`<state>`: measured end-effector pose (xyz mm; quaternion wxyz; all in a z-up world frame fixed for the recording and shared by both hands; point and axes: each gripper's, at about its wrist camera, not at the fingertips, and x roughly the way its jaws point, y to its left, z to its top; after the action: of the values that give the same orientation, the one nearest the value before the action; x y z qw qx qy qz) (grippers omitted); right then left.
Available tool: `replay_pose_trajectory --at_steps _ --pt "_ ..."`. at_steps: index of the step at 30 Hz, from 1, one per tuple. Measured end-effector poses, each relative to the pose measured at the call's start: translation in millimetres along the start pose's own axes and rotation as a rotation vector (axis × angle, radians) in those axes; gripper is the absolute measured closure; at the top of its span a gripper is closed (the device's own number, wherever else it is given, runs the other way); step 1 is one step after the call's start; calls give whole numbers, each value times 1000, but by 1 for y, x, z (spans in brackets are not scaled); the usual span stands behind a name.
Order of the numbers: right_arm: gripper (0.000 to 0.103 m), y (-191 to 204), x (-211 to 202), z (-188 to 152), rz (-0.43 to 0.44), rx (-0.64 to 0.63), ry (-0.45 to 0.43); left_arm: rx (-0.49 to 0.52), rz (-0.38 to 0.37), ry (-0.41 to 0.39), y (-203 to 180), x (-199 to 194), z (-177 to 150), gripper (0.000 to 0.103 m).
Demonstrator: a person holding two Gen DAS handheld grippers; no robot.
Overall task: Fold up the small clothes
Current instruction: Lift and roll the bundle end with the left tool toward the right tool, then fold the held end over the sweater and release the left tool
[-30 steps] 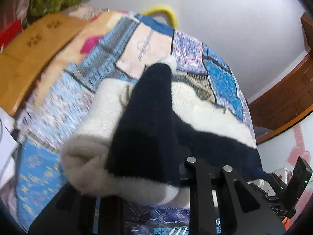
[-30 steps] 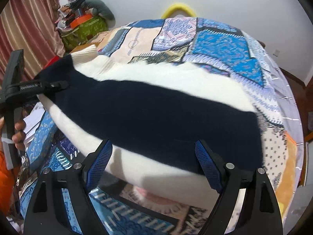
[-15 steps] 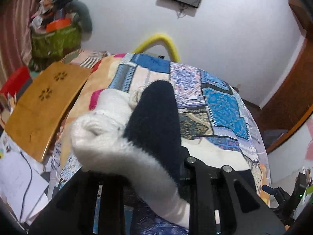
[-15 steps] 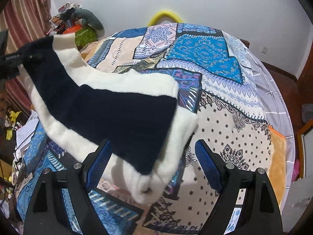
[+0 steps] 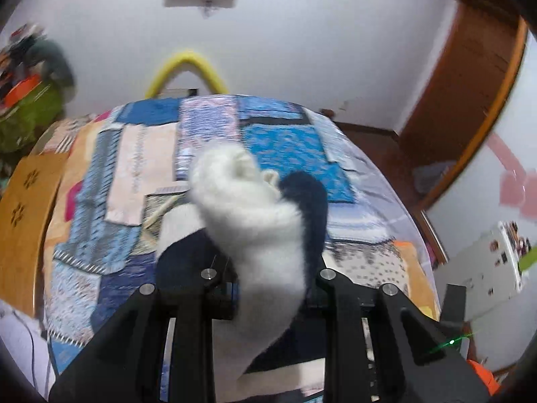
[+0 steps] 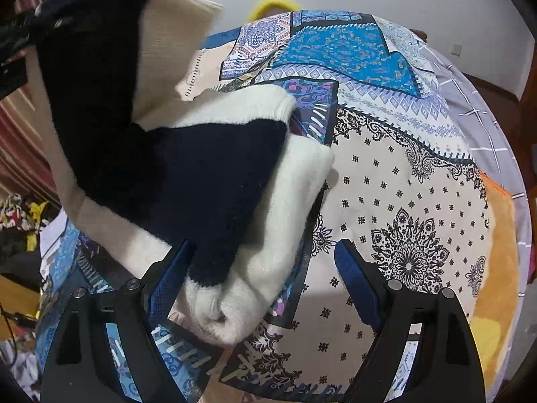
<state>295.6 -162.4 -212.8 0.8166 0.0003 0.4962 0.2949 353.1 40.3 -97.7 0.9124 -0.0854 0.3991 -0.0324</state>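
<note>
A fluffy white and navy knitted garment hangs bunched from my left gripper, which is shut on one end of it and holds it above the bed. In the right wrist view that lifted end rises to the upper left, where the left gripper shows at the frame edge. The rest of the garment lies doubled over on the patchwork bedspread. My right gripper stands open over the garment's rolled near corner, its left blue pad close against the knit.
A wooden board lies along the bed's left side, with piled clutter beyond it. A yellow arch stands at the far end by the wall. A brown wooden door frame is on the right.
The left gripper has lifted its end of the garment and swung it across the bed, so the flat garment is now doubled over. The right gripper has shifted slightly and stays open.
</note>
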Motion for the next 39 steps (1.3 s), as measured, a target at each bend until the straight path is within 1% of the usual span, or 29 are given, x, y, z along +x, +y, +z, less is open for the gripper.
replay_pose_trajectory --at_steps 5,7,10,13,16,19,24,26,27,28,29,32,35,39 --pt "19 -1 1 -2 15 0 3 65 -47 12 -52 15 2 79" --pt "19 0 3 -5 19 -2 10 100 -50 13 -70 19 -2 79" --pt "19 -3 3 -6 34 8 11 153 -53 31 -86 22 -15 79" --pt "19 -4 0 -4 41 16 7 200 -47 71 -94 28 -29 79" --pt "19 -5 -4 -2 32 11 -6 220 -56 121 -92 31 -43 79" --pt "19 -8 -6 0 24 14 -15 225 -62 154 -86 30 -53 76" --pt "19 -11 -13 -1 5 24 -23 238 -70 175 -81 23 -65 70" --pt "19 -12 -14 0 -3 20 -26 232 -81 186 -78 19 -70 61" --pt "19 -11 -15 0 -8 18 -26 227 -94 192 -76 16 -71 59" --pt "19 -11 -16 1 -10 17 -26 221 -103 195 -74 13 -72 55" --pt "19 -11 -16 2 -13 19 -28 217 -106 193 -72 9 -74 51" --pt "19 -10 -20 3 -18 21 -35 208 -95 182 -67 -3 -75 43" --pt "19 -11 -28 4 -23 26 -47 187 -96 154 -57 -17 -74 38" --pt "19 -13 -44 3 -41 25 -65 153 -59 99 -38 -35 -71 34"
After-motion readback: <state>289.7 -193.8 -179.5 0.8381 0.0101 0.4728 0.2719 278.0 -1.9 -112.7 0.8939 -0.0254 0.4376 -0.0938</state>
